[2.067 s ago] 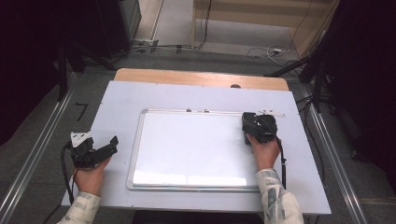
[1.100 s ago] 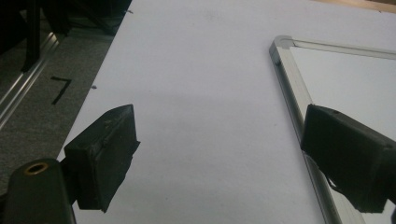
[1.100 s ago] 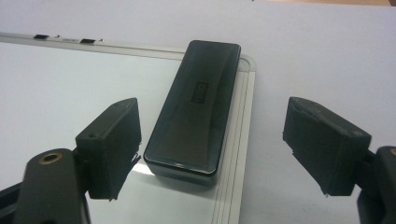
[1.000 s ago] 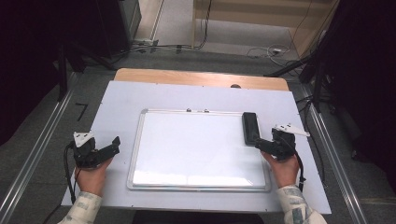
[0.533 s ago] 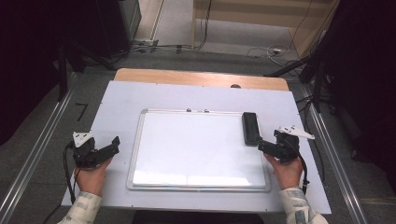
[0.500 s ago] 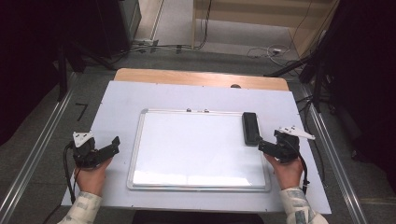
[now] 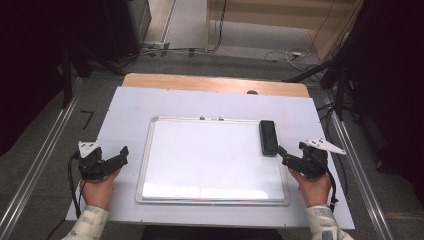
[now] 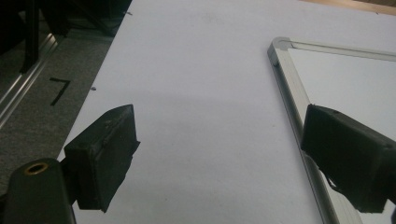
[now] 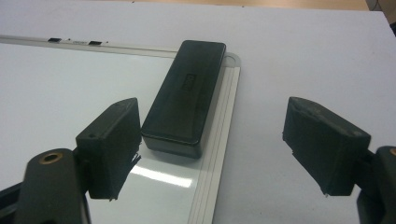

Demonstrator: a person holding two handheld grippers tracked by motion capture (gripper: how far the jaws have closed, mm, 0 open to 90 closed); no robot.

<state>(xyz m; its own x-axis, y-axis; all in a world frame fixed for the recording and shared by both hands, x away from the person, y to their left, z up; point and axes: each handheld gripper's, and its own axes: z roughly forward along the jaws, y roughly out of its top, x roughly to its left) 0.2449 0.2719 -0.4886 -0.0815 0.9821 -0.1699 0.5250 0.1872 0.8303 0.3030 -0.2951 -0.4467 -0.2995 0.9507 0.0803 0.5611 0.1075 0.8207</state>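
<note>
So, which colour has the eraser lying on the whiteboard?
Black all over; the eraser shows best in the right gripper view, at the whiteboard corner.

Glossy whiteboard (image 7: 210, 157) with brushed metal frame; matt black plastic eraser (image 9: 184, 95).

The right claw (image 7: 286, 156) has let go of the black eraser (image 7: 268, 137) and drawn back toward the person, off the whiteboard (image 7: 210, 160) to its right edge. The eraser now lies just ahead of the spread jaws (free of them), on the board's top right corner.
</note>
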